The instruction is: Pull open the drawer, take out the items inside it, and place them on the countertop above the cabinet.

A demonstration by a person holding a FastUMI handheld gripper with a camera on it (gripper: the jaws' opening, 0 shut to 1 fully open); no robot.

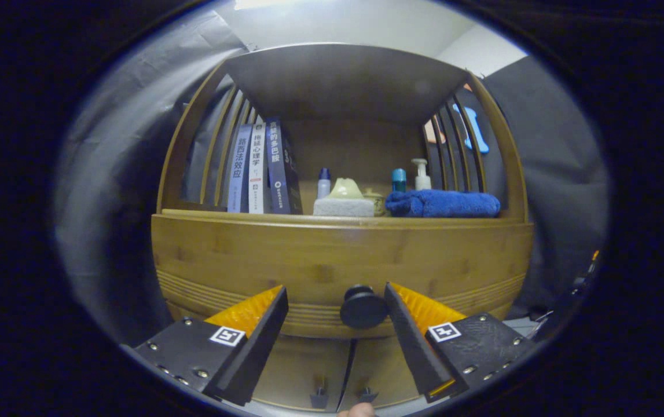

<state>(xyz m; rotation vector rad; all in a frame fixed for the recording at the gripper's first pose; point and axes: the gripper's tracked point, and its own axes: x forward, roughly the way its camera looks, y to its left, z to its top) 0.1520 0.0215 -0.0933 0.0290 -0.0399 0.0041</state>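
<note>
Hand-held gripper (336, 315): spread wide, holding nothing; fingers straddle the knob, gap showing on the near finger's side, far finger close to or just touching the knob's edge

Knob (363, 307): dark, round, on the drawer front; sits between the fingertips, nearer one than the other; likely lined up so for closing on it as a pull handle

Drawer (337, 266): wooden front flush with the cabinet face, no gap showing, so shut; contents hidden behind the front, cannot tell what, if anything, lies inside

Bench (340, 219): top of the cabinet just above the drawer, under an arched shelf frame; already carries books, bottles, sponge, towel

Books (259, 171): upright, leaned against the slatted side, kept to one end

Towel (441, 204): folded flat at the other end, front edge near the bench lip

Sponge (343, 207): at the front middle, pale lump resting on it; small bottles and a pump bottle stand behind

Lower doors (337, 370): two, below the drawer, small pulls side by side

Stage: shut drawer with things on the bench fits either drawer awaiting the pull or drawer emptied and pushed back; not settled by this view

Free room: strip between books and sponge looks open for setting things down
</note>
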